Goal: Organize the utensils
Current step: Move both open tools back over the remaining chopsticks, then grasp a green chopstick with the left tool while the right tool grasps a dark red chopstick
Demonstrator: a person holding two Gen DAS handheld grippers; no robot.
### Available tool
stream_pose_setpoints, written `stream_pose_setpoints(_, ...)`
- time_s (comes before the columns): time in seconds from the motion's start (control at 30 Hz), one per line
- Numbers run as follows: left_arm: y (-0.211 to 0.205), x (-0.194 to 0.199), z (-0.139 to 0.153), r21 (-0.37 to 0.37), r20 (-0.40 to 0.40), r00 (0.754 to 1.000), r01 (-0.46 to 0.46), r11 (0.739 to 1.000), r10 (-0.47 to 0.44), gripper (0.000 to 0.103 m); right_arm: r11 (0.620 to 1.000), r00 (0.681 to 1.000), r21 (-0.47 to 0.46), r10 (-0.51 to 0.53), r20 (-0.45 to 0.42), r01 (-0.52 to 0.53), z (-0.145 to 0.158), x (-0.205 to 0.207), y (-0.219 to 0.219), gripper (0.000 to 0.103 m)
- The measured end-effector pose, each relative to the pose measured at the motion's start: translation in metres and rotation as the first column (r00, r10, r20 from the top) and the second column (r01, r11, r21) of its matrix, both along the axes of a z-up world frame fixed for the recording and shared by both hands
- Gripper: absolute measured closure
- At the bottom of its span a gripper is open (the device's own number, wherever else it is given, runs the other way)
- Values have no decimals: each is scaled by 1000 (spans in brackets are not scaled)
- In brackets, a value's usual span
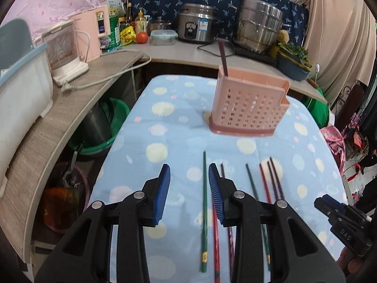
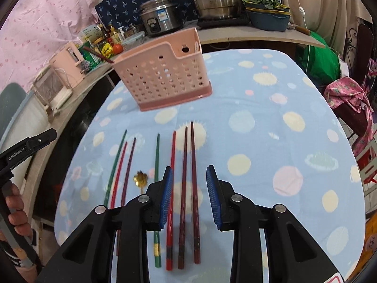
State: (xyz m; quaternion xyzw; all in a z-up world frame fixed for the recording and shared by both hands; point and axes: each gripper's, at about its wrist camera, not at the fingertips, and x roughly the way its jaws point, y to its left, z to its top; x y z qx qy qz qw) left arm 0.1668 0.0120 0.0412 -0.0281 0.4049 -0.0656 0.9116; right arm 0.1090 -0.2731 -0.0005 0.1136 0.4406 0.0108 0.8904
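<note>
- Kitchen corner: table under a blue spotted cloth (image 2: 271,108), counter behind with pots and a cooker.
- Pink holder (image 1: 249,108) stands upright at the far side of the cloth; one dark chopstick (image 1: 222,56) already in it.
- Other chopsticks lie in a loose row near the front edge, well apart from the holder; a gold spoon (image 2: 141,178) lies among them.
- Step, as I read it: lining up for the next pick, nothing lifted yet.
- Left gripper (image 1: 189,186): jaws partly spread, empty, with a green chopstick (image 1: 204,212) showing in the gap; contact can't be confirmed.
- Right gripper (image 2: 189,186): jaws partly spread, empty, over two dark chopsticks (image 2: 188,188).
- Next likely needs: drop lower, close on a single stick, carry it to the holder and tip it in upright.
</note>
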Motion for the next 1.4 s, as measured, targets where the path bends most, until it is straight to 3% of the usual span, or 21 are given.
stream_pose_setpoints(0.53,3,-43,-67,18,-144,989,18,1000,-15,71,1000,992,23,13,-124,-10,-57,-41,9,74)
stream_pose_setpoints(0.8,1,-52,-80,19,-173,985,30,999,-27,71,1000,991,-19,22,-129,-24,-61,-43,14,79)
stream_pose_setpoints(0.9,1,-55,-86,14,-189,981,34,999,-31,71,999,990,-27,28,-138,-32,-63,-43,16,85)
stream_pose_setpoints(1.13,-4,-61,-94,21,-202,978,50,999,-45,58,999,988,-37,30,-152,-36,-70,-43,17,95)
stream_pose_setpoints(1.4,-11,-62,-102,7,-227,971,74,997,-70,57,998,988,-42,33,-149,-39,-70,-44,17,96)
